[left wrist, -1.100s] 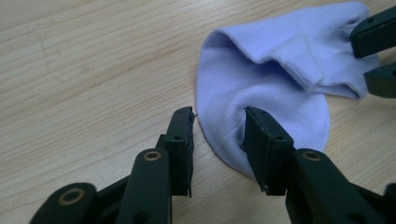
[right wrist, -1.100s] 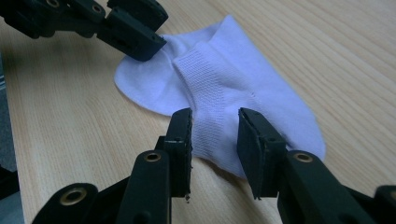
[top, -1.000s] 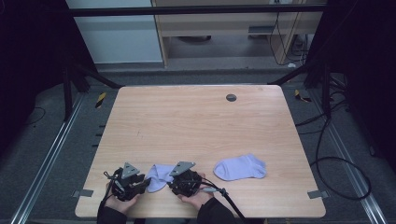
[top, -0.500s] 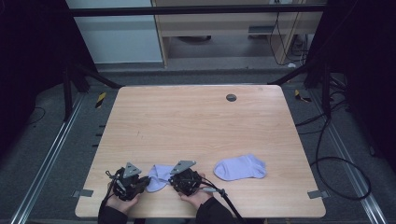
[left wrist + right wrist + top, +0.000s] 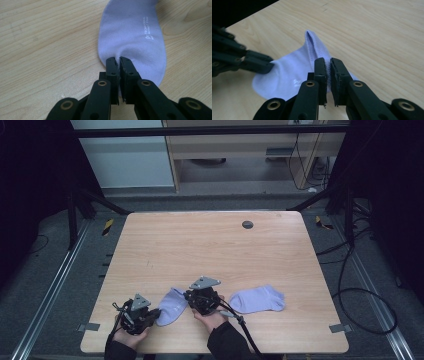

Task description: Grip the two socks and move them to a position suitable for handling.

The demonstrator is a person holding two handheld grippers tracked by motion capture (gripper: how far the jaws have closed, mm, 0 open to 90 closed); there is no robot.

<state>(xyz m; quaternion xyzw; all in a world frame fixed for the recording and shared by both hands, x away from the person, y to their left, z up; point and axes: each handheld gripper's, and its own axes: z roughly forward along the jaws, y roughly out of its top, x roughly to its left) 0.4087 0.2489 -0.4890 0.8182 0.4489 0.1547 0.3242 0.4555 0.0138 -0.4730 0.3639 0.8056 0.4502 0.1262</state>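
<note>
Two lavender ankle socks lie near the front edge of the worktop (image 5: 210,245). Both claws grip the nearer sock (image 5: 170,306): the left claw (image 5: 150,314) is clamped on its rounded end, the right claw (image 5: 192,297) pinches its raised opposite edge. The sock's long axis runs between the claws, so any stretch or lift looks set to act along that line. The second sock (image 5: 257,299) rests flat, just beyond the right hand (image 5: 212,317).

Your left gripper (image 5: 150,313) and right gripper (image 5: 192,296) are black with brass-ringed pivots, grey triangular top plates, trailing black cables; your sleeves are dark.
</note>
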